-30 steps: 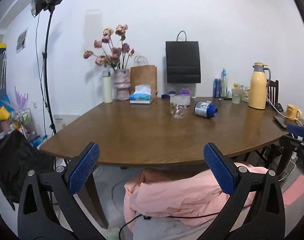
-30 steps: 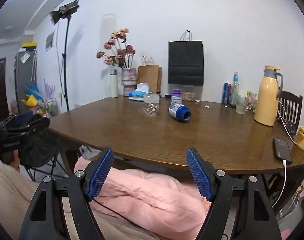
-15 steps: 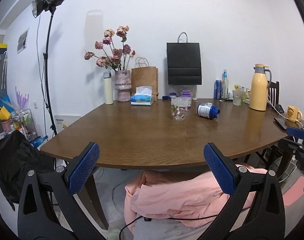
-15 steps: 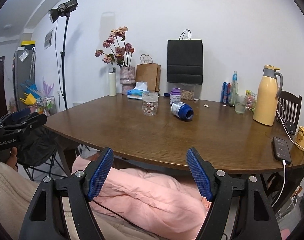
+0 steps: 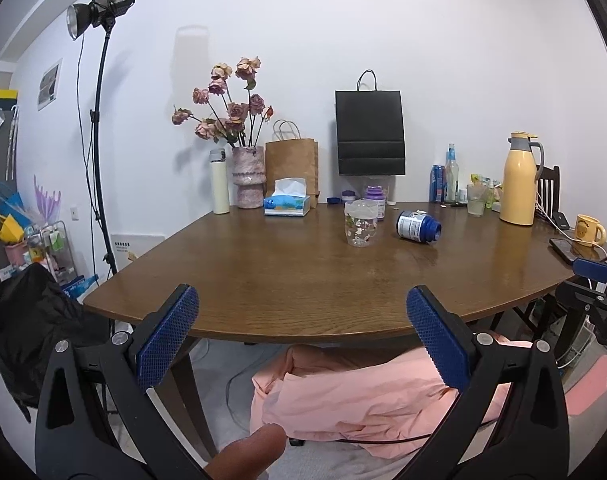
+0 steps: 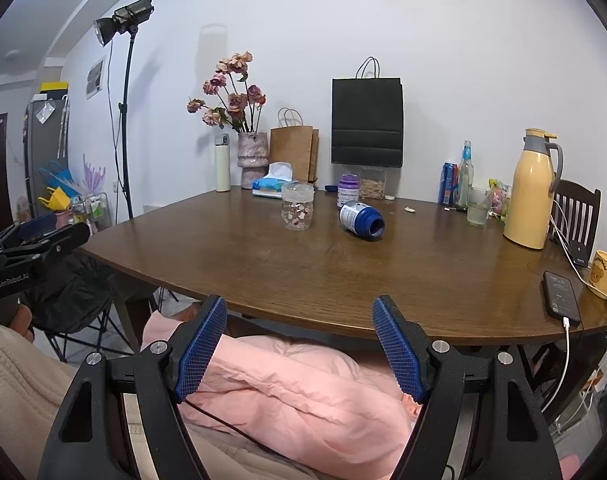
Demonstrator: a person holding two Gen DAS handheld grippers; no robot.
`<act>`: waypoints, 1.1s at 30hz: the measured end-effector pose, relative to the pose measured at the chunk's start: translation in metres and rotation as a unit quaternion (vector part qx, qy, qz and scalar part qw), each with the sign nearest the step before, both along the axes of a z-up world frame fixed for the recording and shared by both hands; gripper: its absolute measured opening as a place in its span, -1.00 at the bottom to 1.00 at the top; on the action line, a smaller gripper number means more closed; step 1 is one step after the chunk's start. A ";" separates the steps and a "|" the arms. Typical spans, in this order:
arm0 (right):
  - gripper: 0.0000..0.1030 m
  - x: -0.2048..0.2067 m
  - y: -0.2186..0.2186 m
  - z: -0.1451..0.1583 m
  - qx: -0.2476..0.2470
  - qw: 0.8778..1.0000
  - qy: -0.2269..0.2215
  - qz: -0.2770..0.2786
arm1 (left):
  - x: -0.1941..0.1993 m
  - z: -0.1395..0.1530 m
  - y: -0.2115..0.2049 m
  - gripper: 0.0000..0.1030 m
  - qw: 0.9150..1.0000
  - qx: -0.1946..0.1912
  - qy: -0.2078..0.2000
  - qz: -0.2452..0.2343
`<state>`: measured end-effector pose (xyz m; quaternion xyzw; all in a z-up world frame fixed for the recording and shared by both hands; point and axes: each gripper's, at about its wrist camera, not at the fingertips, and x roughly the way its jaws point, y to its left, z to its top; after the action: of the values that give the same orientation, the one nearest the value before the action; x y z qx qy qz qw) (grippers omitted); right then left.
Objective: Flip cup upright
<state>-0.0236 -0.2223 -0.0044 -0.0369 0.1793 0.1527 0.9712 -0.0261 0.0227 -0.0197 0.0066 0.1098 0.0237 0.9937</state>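
Observation:
A clear plastic cup (image 5: 361, 223) with a flower print stands upside down near the middle of the brown wooden table (image 5: 287, 280); it also shows in the right wrist view (image 6: 297, 207). My left gripper (image 5: 299, 330) is open and empty, held in front of the table's near edge, far from the cup. My right gripper (image 6: 299, 340) is open and empty, also in front of the near edge. Each gripper shows at the edge of the other's view.
A blue bottle (image 5: 418, 227) lies on its side right of the cup. A yellow thermos (image 5: 518, 179), glass, can, phone (image 6: 559, 294) and yellow mug (image 6: 605, 274) are at the right. Vase, tissue box (image 5: 287, 203) and bags stand at the back. Pink cloth (image 6: 295, 392) lies below.
Both views have shifted slightly: the table and cup sit a little higher and farther. Both grippers stay open and empty.

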 end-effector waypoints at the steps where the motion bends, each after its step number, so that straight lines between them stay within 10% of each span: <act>1: 0.56 0.000 0.000 0.000 0.000 1.000 0.001 0.000 | 0.000 0.000 0.000 1.00 1.000 0.000 -0.001 0.000; 33: 0.56 0.000 0.001 -0.003 0.001 1.000 0.006 -0.001 | -0.001 0.002 -0.004 1.00 1.000 0.000 0.002 -0.002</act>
<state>-0.0240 -0.2213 -0.0070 -0.0349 0.1850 0.1517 0.9703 -0.0272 0.0192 -0.0180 0.0073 0.1113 0.0216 0.9935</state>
